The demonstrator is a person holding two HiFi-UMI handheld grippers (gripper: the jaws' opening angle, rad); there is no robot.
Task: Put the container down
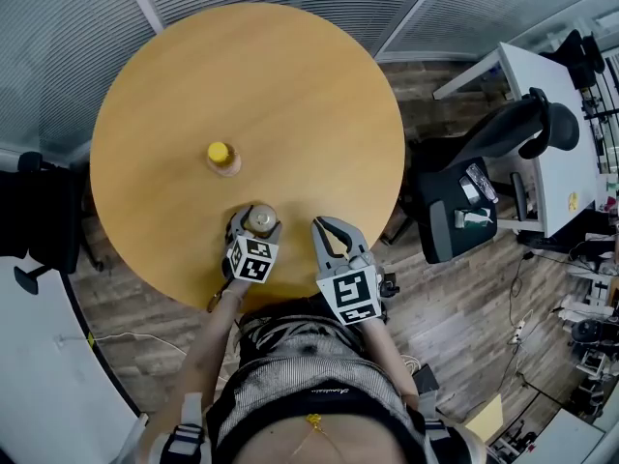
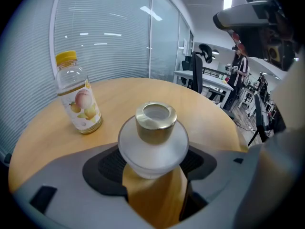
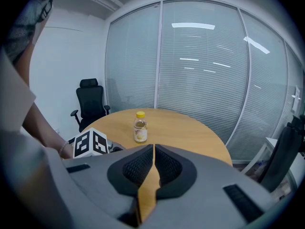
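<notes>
Two tools are hanging over the tabletop's (image 1: 290, 95) near edge: the left hand-held gripper (image 2: 152, 173) is clamping the frosted, gold-capped container (image 2: 153, 144) upright, likely so it lands standing, while the right hand-held gripper (image 3: 153, 149) is idling beside it, jaws together, empty

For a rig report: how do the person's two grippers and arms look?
Both the left gripper and the right gripper have light grey curved jaws with black ribbed pads. Each carries a white cube with black square markers. The forearms are bare; the person wears a grey speckled top.
</notes>
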